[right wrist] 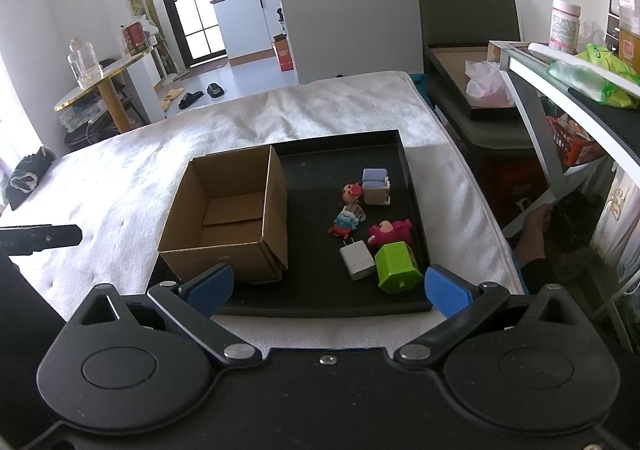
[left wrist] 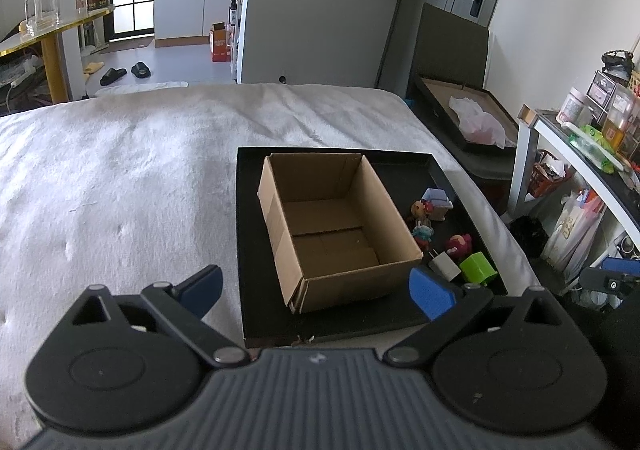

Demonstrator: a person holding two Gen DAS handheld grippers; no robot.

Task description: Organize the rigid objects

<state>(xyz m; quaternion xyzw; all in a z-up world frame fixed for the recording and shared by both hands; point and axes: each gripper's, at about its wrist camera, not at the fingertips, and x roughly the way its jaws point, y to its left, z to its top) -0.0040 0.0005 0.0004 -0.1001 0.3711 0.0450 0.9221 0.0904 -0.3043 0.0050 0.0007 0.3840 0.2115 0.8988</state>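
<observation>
Two grippers, both with fingers spread wide, empty. Left wrist view: left gripper hangs before the empty cardboard box on the black tray; best kept clear. Right wrist view: right gripper faces six small items; white charger and green block lie just ahead, slightly right. Take nearest first, straddle squarely.
</observation>
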